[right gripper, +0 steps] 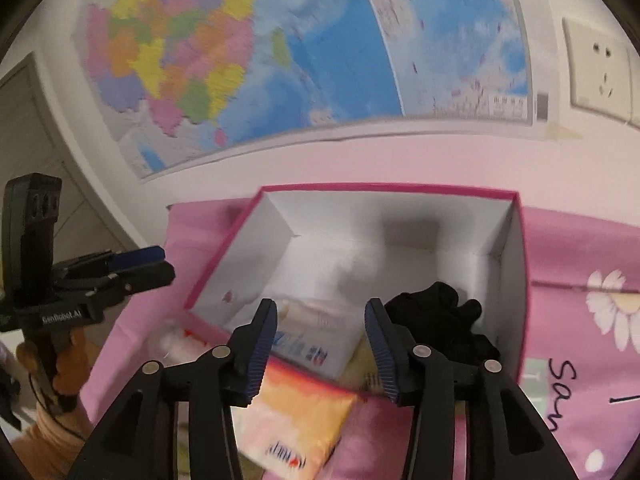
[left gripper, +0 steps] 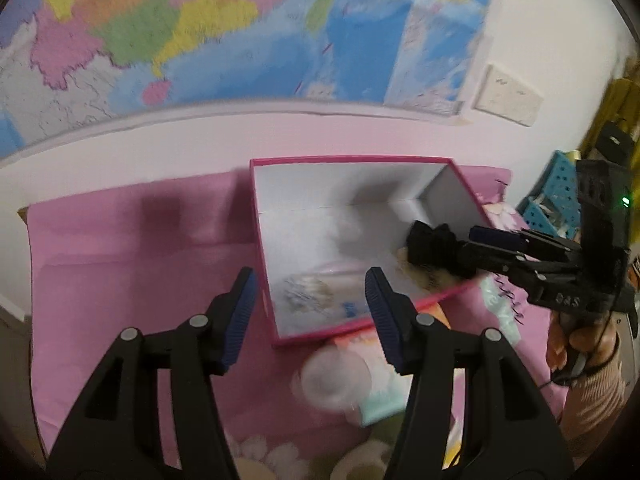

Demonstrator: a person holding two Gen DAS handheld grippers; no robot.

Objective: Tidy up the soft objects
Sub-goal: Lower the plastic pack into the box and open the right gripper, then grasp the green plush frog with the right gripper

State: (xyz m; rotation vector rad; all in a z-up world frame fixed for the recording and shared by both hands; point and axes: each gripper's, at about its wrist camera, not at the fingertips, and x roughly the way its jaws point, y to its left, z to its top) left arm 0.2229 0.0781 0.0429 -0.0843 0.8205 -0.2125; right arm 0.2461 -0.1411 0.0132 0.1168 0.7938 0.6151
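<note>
Only the right wrist view shows the crumpled black cloth (right gripper: 442, 320) lying loose in the pink-rimmed white cardboard box (right gripper: 512, 264), right gripper (right gripper: 320, 348) wide open, empty. Left gripper (left gripper: 310, 316) gapes empty near the box's near-left corner; clear plastic-wrapped roll (left gripper: 334, 380) lies before it.

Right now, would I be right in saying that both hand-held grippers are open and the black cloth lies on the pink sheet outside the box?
Not quite: the black cloth lies inside the pink-rimmed box, in its right-hand corner, as the right wrist view shows. The rest holds: the left hand-held gripper and the right hand-held gripper are both open.
</note>
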